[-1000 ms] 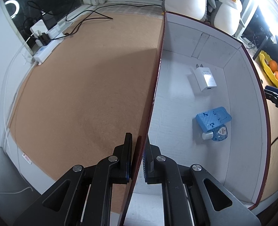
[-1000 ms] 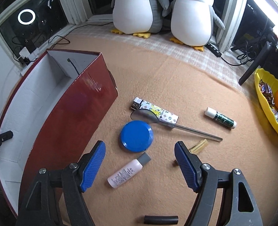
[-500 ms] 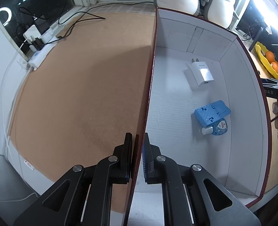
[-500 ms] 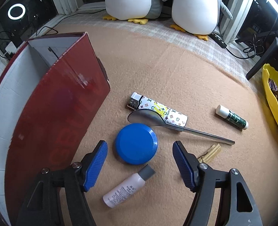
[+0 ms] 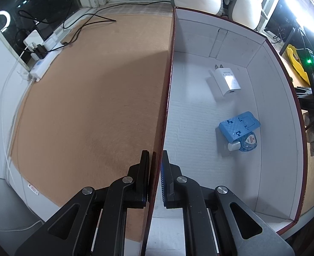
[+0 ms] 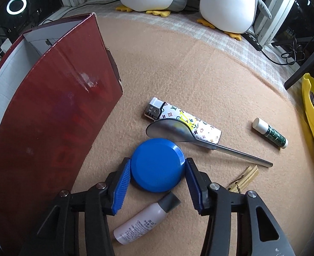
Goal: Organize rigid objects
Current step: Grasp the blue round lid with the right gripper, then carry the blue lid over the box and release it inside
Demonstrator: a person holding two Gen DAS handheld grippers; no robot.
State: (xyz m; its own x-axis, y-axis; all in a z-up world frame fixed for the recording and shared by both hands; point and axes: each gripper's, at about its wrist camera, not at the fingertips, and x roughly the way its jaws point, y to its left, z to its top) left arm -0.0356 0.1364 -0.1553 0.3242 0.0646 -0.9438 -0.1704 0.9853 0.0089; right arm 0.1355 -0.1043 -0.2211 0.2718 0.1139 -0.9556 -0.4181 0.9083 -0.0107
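My left gripper (image 5: pixel 156 164) is shut on the near wall of the dark red box (image 5: pixel 167 98). The box's white inside holds a white charger (image 5: pixel 227 81), a blue plastic block (image 5: pixel 239 125) and a small blue bottle (image 5: pixel 245 144). My right gripper (image 6: pixel 157 169) has its jaws closed in on both sides of a blue round lid (image 6: pixel 157 164) that lies on the tan cloth. The pads touch the lid's rim. The box's red outer wall (image 6: pixel 50 115) stands just left of it.
Near the lid lie a patterned lighter (image 6: pixel 184 120), a metal spoon (image 6: pixel 199 140), a small white bottle with a grey cap (image 6: pixel 146 221), a wooden clothespin (image 6: pixel 244 177) and a green tube (image 6: pixel 270 133). A yellow fruit tray (image 6: pixel 312 115) is at the right. Two plush penguins (image 6: pixel 225 2) stand behind.
My right gripper has moved forward and down to the blue lid and its jaws have closed onto the lid's sides. My left gripper keeps its hold on the box wall.
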